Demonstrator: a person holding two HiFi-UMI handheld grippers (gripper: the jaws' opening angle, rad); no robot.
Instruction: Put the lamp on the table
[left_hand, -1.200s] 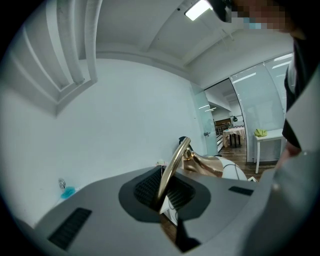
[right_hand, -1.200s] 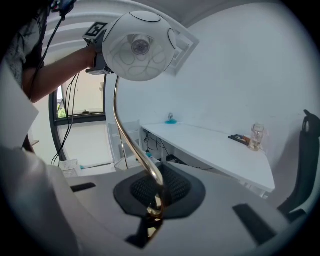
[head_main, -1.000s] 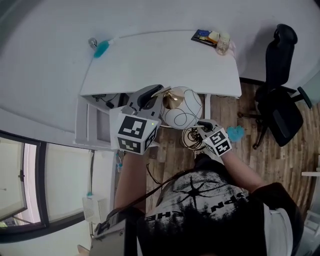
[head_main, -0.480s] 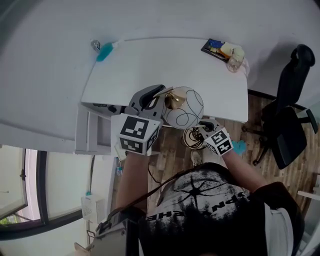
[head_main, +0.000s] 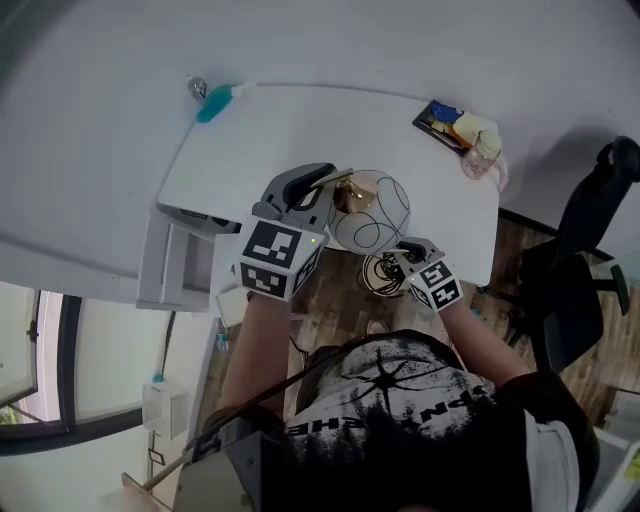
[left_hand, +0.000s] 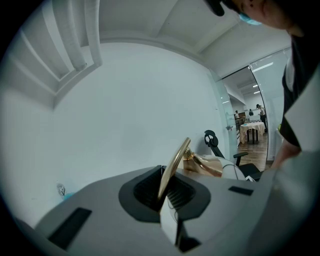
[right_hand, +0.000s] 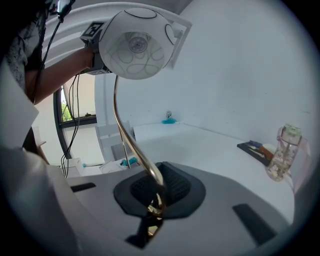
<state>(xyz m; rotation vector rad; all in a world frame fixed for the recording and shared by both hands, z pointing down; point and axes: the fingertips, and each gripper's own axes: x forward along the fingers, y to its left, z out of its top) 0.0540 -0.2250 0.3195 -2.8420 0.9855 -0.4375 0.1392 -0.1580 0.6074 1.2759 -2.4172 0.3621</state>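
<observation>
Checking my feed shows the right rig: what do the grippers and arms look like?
The left gripper and right gripper are grey with black ribbed pads, each carrying a white cube of black square markers. Black printed T-shirt; a dark cable trails beside it.

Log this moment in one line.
left gripper: shut on lamp | right gripper: shut on lamp | lamp: held at table edge, not set down

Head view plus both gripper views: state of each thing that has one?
lamp: lifted, held at the table's near edge, not set down.
left gripper: shut on lamp's gold arm by the shade.
right gripper: shut on lamp's gold stem.
table: lamp not on it yet.
jar: upright, at table's right end.
</observation>
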